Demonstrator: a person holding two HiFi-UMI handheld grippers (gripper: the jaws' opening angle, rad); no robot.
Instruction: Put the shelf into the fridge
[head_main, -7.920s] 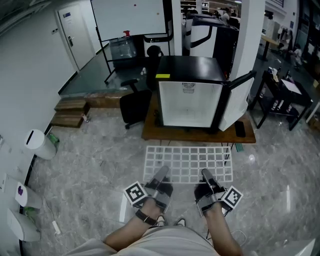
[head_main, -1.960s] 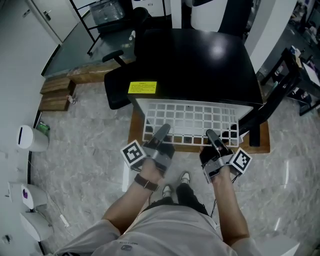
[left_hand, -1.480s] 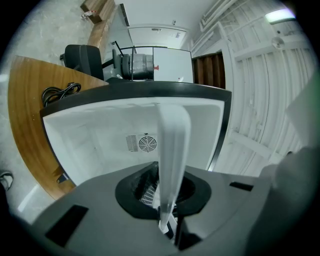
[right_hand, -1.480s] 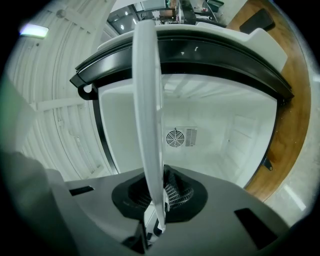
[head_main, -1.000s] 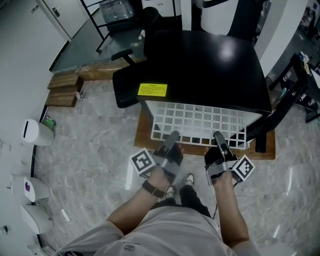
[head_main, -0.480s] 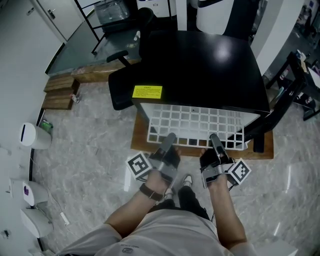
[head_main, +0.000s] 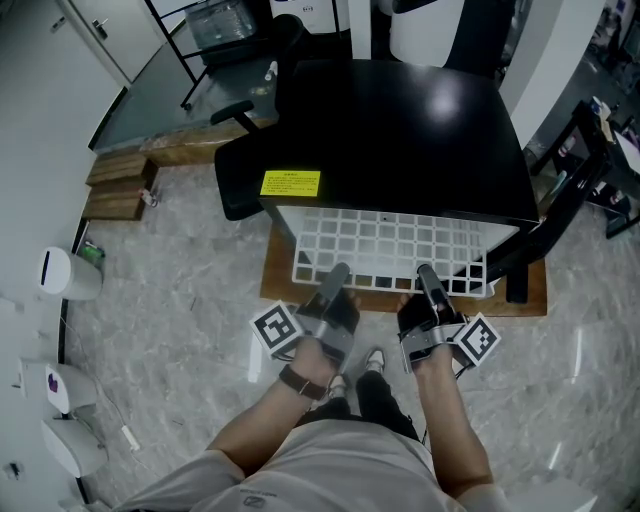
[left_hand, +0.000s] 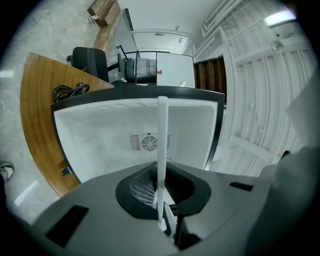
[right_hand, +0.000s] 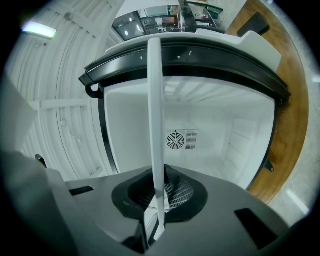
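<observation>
Pinching shelf (head_main: 385, 245) btwn fingers (head_main: 330, 285), L gripper (head_main: 338, 269), R gripper (head_main: 424, 270) (fridge (head_main: 400, 130) ahead)

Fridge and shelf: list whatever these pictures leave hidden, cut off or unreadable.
- Head view: the inside of the fridge is hidden under its own black top, and the far edge of the wire shelf disappears beneath it.
- Head view: the print on the yellow label is too small to read.
- Both gripper views: the wire shelf shows edge-on, so its grid and any contact with side supports cannot be seen.
</observation>
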